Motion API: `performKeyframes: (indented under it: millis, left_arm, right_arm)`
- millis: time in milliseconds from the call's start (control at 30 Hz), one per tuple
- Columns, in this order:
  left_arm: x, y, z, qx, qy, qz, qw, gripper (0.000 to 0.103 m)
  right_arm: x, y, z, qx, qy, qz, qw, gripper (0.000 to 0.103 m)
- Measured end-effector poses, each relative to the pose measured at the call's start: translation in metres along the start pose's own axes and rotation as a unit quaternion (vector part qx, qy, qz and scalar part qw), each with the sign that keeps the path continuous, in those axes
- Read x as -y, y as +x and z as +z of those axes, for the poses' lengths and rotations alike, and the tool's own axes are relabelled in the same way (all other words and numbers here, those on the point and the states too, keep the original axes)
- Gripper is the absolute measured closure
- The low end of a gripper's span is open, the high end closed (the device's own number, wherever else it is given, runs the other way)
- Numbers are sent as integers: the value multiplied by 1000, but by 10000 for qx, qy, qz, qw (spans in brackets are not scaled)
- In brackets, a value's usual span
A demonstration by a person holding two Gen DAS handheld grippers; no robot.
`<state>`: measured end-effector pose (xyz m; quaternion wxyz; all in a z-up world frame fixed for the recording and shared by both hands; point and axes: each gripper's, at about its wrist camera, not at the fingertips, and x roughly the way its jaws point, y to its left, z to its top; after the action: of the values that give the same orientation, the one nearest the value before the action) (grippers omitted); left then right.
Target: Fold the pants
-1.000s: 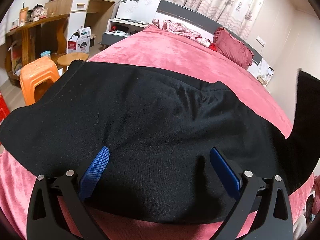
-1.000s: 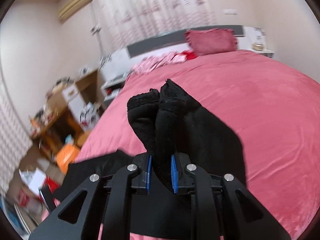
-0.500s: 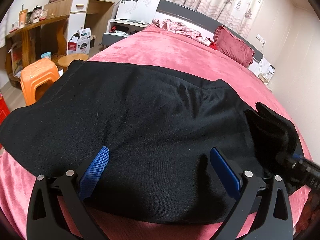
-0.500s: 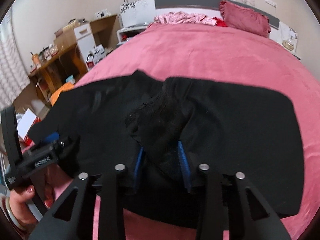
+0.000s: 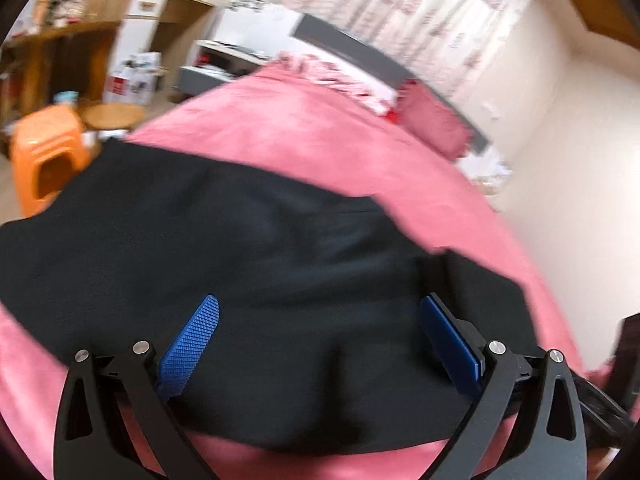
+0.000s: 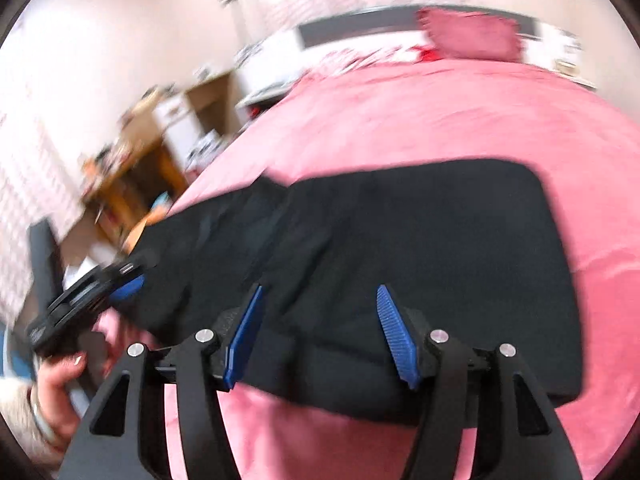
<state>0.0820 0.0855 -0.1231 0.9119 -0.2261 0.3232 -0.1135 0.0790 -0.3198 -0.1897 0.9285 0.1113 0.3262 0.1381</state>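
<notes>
A pair of black, soft knit pants is being shown lying flat across the near part of a bed covered in a pink plush bedspread, already doubled over into a broad dark rectangle with one layer resting on another. The right gripper, a black frame with blue ribbed pads, is being held low over the near edge of the cloth; its jaws have just been opening, and nothing is being pinched between them, the fabric merely lying beneath and behind the pads. The left gripper is likewise being held with its pads spread wide above the black fabric, released and grasping nothing. In the right wrist view a hand is being seen at the lower left, wrapped around the handle of the left tool. Both views are being smeared by motion blur, so fine creases cannot be judged. A fold appears to have just been laid down and let go. The next move is judged to call for a fresh grasp on an end or edge of the rectangle, both layers being taken together, so that it can be doubled over again without the lower layer being dragged.
</notes>
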Motion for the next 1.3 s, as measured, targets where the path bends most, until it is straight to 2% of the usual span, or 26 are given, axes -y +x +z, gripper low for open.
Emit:
performKeyframes:
  millis: [67,100,200,267,367,467,533,600,633,667,700,733,767,900,1100,1300]
  left_arm:
    - [22,12,4,-183,151,-236,9994,3]
    - [37,24,7,-344,306,-394,9982,3]
    - [60,56,8,-684,647,-398,9948,3]
    - [67,74,7,-915,718,-348,9926,3]
    - [70,97,5,-1266,508,-481,9895,3]
    - [71,108,3,-1332,478,-433,9890,5]
    - [73,111,3,-1361,522,-357,9887,19]
    - [76,113,3,-1432,564,-326,9875,37]
    - [77,113,3,-1486,550,-426,9864,42]
    - [77,112,3,-1540,530,-532,9852,58]
    - [78,113,1,-1650,503,-643,9829,69]
    - [79,114,0,-1704,497,-700,9816,73]
    - [80,113,-2,-1711,521,-742,9811,81]
    - [87,104,-2,-1671,675,-721,9810,88]
    - [77,75,12,-1381,468,-872,9855,89]
    - [60,90,-5,-1636,296,-620,9841,89]
  right_arm:
    - [19,-3,10,97,254,-359,9990,50]
    - [27,-3,15,89,307,-578,9978,58]
    - [52,1,28,-24,405,-1055,9936,64]
    - [66,5,35,-112,481,-1209,9914,64]
    - [74,8,39,-143,462,-1249,9910,64]
    - [75,14,43,-140,320,-1303,9909,64]
    - [75,18,42,-143,253,-1346,9905,64]
    - [74,22,40,-151,247,-1368,9902,64]
    - [73,22,39,-152,258,-1365,9902,64]
    - [74,20,37,-154,272,-1361,9902,64]
    - [75,21,37,-157,287,-1354,9902,64]
    - [75,22,36,-162,291,-1352,9903,64]
    - [75,22,36,-170,291,-1349,9903,64]
    - [78,20,36,-196,308,-1318,9906,64]
    - [81,11,39,-108,522,-1158,9918,64]
    - [76,20,30,-232,321,-1257,9913,63]
